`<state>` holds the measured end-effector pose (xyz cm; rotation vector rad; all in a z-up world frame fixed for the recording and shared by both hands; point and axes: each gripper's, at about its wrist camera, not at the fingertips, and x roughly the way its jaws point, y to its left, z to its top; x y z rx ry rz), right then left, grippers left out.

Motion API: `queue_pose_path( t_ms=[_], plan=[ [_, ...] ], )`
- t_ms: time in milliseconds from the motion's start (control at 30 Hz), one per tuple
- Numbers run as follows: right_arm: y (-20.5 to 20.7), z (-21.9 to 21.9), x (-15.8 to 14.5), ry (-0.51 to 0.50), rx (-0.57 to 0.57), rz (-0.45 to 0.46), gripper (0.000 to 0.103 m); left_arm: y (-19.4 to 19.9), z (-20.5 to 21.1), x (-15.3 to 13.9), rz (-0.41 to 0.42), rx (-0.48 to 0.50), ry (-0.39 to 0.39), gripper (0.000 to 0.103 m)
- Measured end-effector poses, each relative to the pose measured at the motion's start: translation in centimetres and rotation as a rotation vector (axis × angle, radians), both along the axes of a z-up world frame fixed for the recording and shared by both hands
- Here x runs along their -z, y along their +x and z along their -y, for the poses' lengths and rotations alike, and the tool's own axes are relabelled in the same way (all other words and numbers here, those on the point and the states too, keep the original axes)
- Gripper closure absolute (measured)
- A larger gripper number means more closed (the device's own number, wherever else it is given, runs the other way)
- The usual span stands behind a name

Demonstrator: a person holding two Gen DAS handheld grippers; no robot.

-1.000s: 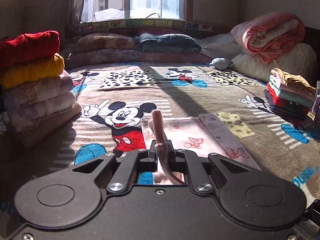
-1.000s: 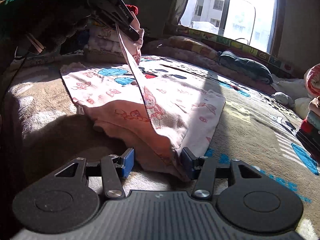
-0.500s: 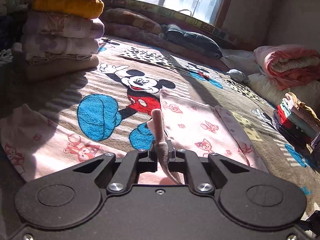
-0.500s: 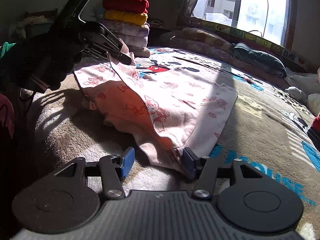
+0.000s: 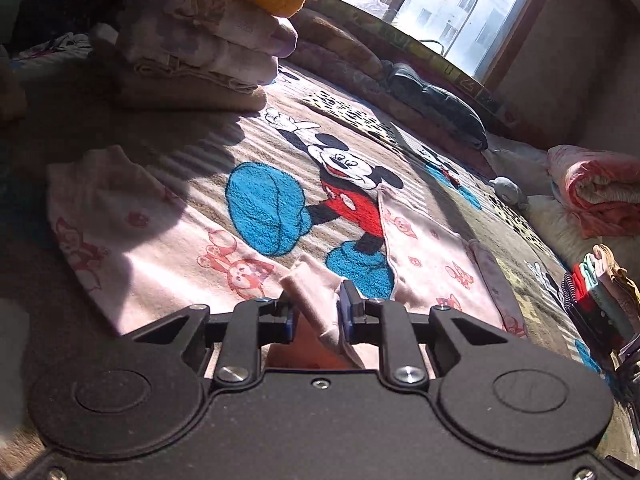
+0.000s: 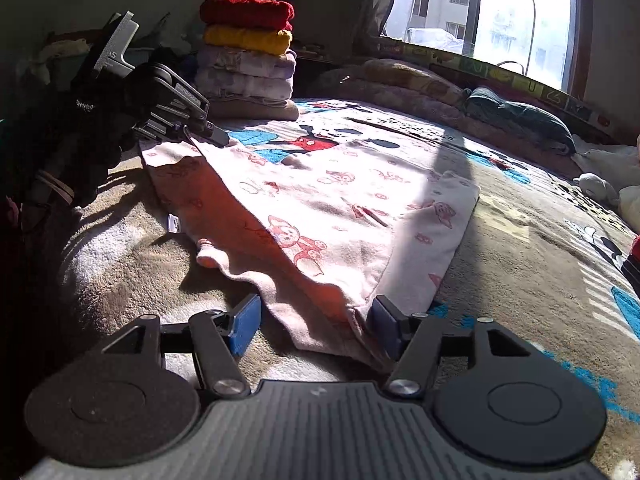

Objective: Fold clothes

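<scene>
bed (image 6: 520, 248) | cartoon blanket cover | pink garment (image 6: 340, 208) spread mid-blanket | folded stack (image 6: 248, 60) beyond garment | quilts (image 5: 596, 188) right

Right claw (image 6: 314, 326) low over the bed (image 6: 520, 264), blue pads wide apart, w/ a bunched corner of the pink printed garment (image 6: 340, 216) lying between them, touching the right-hand pad. Garment spread flat on the cartoon-mouse blanket (image 6: 560, 216), one edge folded over. Far left: left claw (image 6: 218, 136), held by a black-gloved hand (image 6: 92, 132), at the garment's far corner; can't tell grip. Behind: stack of folded clothes (image 6: 248, 56), red on top, yellow under. Window (image 6: 480, 12) at back.
</scene>
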<state>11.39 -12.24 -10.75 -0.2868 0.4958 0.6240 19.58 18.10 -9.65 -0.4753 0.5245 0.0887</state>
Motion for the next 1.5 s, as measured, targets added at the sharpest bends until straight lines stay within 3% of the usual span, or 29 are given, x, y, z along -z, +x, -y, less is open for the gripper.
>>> queue_pose_path(
  t_ms=[167,233,333,467,700,767,1067,1133,1233,1433,1500],
  plan=[
    [0.2,0.3,-0.1,0.028,-0.003,-0.027,0.039,0.2,-0.3,-1.9,0.038,-0.079,0.097,0.079],
    [0.2,0.4,-0.1,0.036,-0.005,-0.032,0.038,0.7,0.5,-2.8,0.064,-0.025,0.101,0.079],
    [0.4,0.4,0.0,0.060,-0.011,-0.046,0.033,3.3,3.6,-3.6,0.052,0.135,0.031,0.079],
    [0.5,0.5,0.2,0.081,-0.016,-0.056,0.029,9.0,7.9,-3.0,-0.039,0.298,-0.081,0.079],
    [0.5,0.8,0.2,0.117,-0.013,-0.074,0.029,19.1,13.2,-0.8,-0.166,0.407,-0.178,0.079],
    [0.6,0.9,0.2,0.127,-0.012,-0.079,0.029,21.4,14.2,-0.4,-0.196,0.403,-0.171,0.079],
    [0.7,1.1,0.1,0.150,-0.016,-0.094,0.029,25.9,16.4,0.3,-0.241,0.403,-0.107,0.079],
    [0.9,1.2,0.1,0.153,-0.017,-0.098,0.029,25.9,17.2,0.1,-0.230,0.422,-0.062,0.103],
    [0.8,1.0,0.1,0.140,-0.020,-0.099,0.029,25.3,18.3,-1.7,-0.148,0.436,0.072,0.103],
    [0.7,0.8,0.0,0.113,-0.025,-0.090,0.028,26.3,19.2,-0.3,-0.238,0.442,0.188,0.103],
    [0.7,0.8,0.0,0.110,-0.025,-0.088,0.028,25.6,19.0,-0.6,-0.219,0.426,0.211,0.097]
  ],
)
